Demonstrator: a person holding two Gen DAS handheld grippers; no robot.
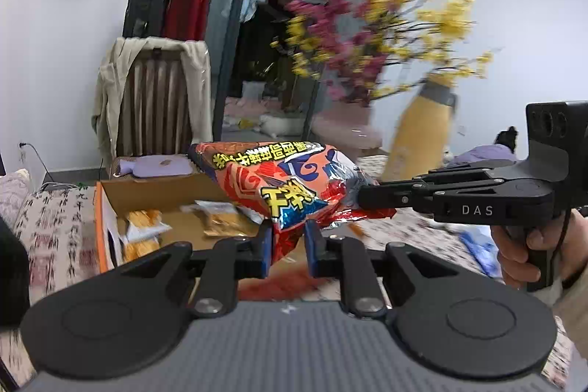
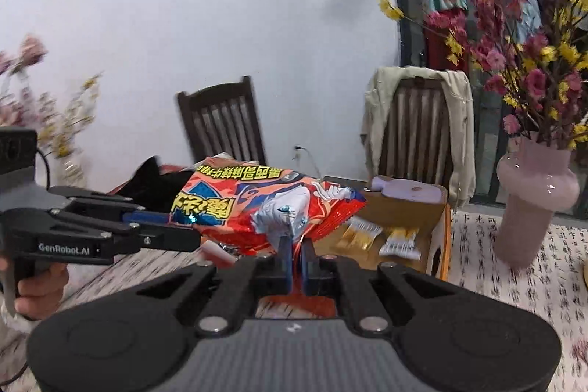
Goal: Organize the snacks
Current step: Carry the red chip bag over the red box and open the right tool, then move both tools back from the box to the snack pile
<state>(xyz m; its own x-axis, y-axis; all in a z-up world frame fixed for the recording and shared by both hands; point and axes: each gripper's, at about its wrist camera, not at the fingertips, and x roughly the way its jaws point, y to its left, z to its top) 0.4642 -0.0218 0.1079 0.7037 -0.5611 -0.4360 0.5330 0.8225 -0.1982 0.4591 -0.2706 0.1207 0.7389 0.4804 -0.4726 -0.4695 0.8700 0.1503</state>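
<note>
Gripping one red snack bag [image 1: 290, 186] in mid-air above the counter [image 2: 514, 281], both the left fingers [image 1: 288, 237] and right fingers [image 2: 297, 256] are clenched on it, seemingly carrying it toward the cardboard box [image 1: 110, 208], where both must release.

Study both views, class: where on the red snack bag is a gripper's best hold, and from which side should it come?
Grip the snack bag on its flat crimped edges, not the puffed middle. Come level from the bag's outer sides, as here: the left gripper pinches the near edge and the right gripper another, both shut on foil. The thin seams fit narrow jaws; the air-filled body would likely slip or crush.
</note>
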